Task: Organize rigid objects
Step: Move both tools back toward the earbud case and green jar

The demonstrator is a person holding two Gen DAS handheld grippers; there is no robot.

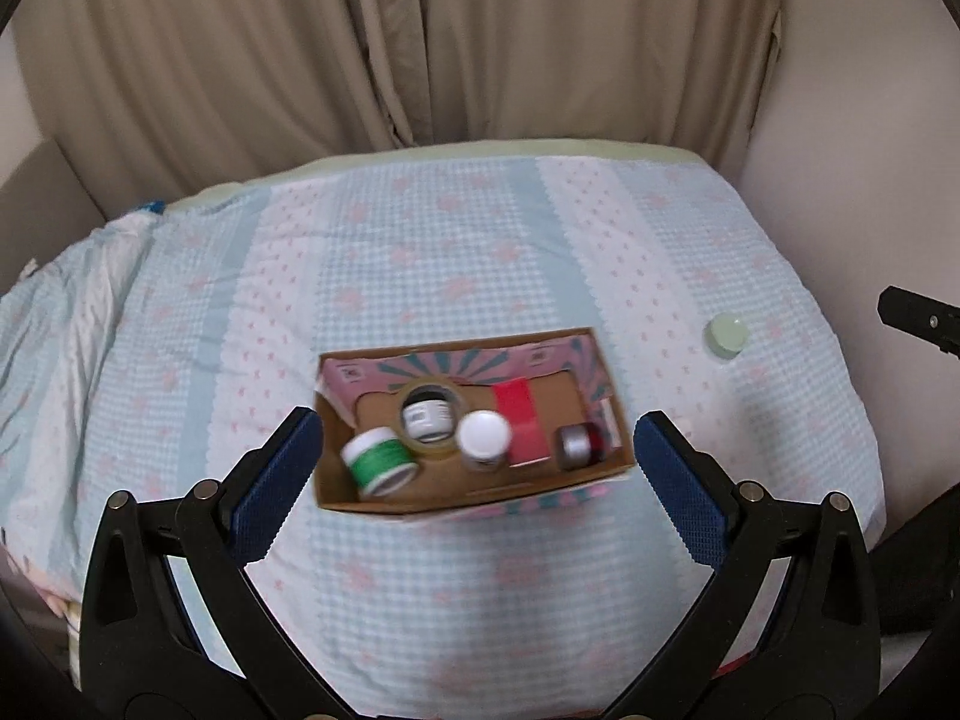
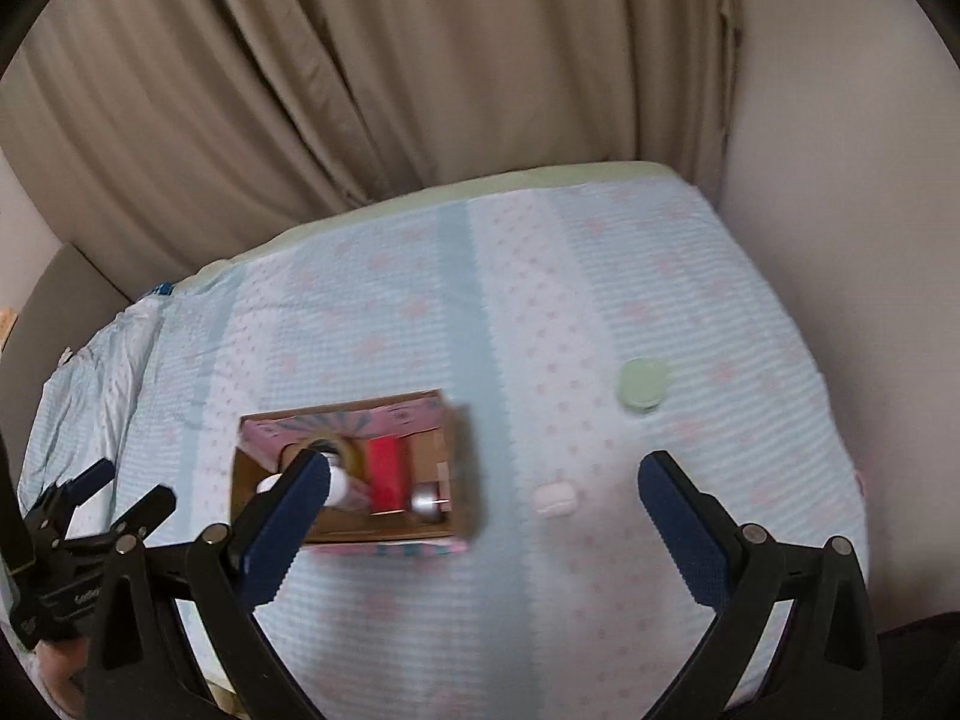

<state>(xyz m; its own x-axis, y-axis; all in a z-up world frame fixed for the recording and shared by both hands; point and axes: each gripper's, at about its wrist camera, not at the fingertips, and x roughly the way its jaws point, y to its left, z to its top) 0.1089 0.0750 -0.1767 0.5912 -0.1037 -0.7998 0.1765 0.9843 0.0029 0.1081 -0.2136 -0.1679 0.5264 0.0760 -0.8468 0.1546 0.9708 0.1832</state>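
Note:
An open cardboard box (image 1: 336,480) with pink patterned sides lies on the bed. It holds a green-labelled jar (image 1: 379,459), a tape roll (image 1: 427,420) around a small jar, a white-lidded jar (image 1: 483,435), a red box (image 1: 522,423) and a silver-and-red jar (image 1: 579,446). My left gripper (image 1: 477,462) is open and empty, hovering above the box. My right gripper (image 2: 483,498) is open and empty, above the bed right of the box (image 2: 462,468). A pale green jar (image 2: 642,384) and a small white object (image 2: 555,499) lie loose on the bed; the green jar also shows in the left wrist view (image 1: 726,333).
The bed (image 1: 420,240) has a blue-and-pink checked cover. Beige curtains (image 1: 420,48) hang behind it and a wall (image 2: 840,180) stands to the right. The left gripper's body (image 2: 72,540) shows at the left of the right wrist view.

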